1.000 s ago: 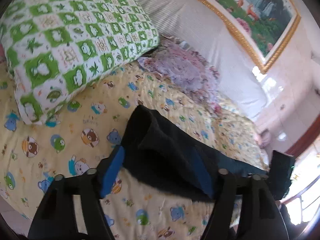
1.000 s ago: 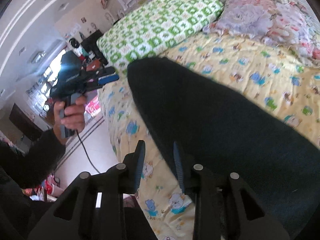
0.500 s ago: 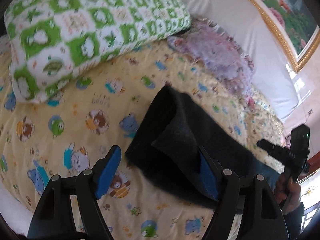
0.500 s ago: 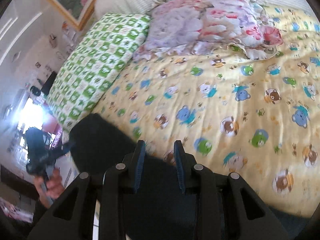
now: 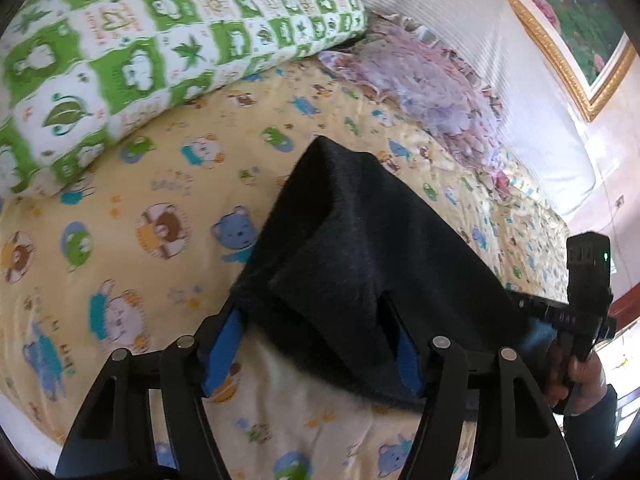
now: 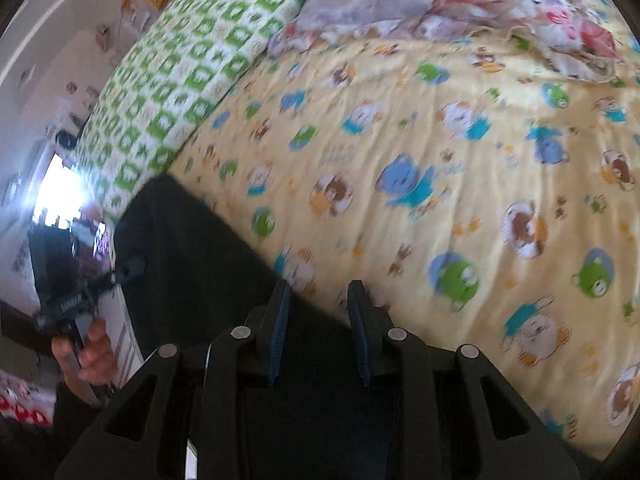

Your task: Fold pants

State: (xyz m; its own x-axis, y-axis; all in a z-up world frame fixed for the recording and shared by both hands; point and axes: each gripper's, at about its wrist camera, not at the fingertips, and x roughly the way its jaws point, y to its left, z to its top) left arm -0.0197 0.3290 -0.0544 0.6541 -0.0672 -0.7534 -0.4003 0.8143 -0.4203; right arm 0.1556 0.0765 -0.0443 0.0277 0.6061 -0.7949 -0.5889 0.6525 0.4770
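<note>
Dark navy pants (image 5: 360, 248) lie partly folded on a yellow cartoon-print bedsheet (image 5: 168, 208). My left gripper (image 5: 316, 352) is open, its blue-padded fingers wide apart at the pants' near edge, which drapes between them. My right gripper (image 6: 318, 328) hovers over the pants (image 6: 208, 256) in the right wrist view, its jaws narrowly parted with fabric under them; whether it holds cloth is unclear. The right gripper also shows in the left wrist view (image 5: 588, 300), held by a hand at the pants' far end.
A green-and-white checked pillow (image 5: 140, 36) and a purple floral pillow (image 5: 432, 88) lie at the bed's head. A gold-framed picture (image 5: 560, 20) hangs on the wall. The bed's edge and the room floor (image 6: 60, 184) are at the left of the right wrist view.
My left gripper moved closer to the pants' edge, which now drapes between its fingers. My right gripper swung over the pants toward the bed's middle; the view is blurred.
</note>
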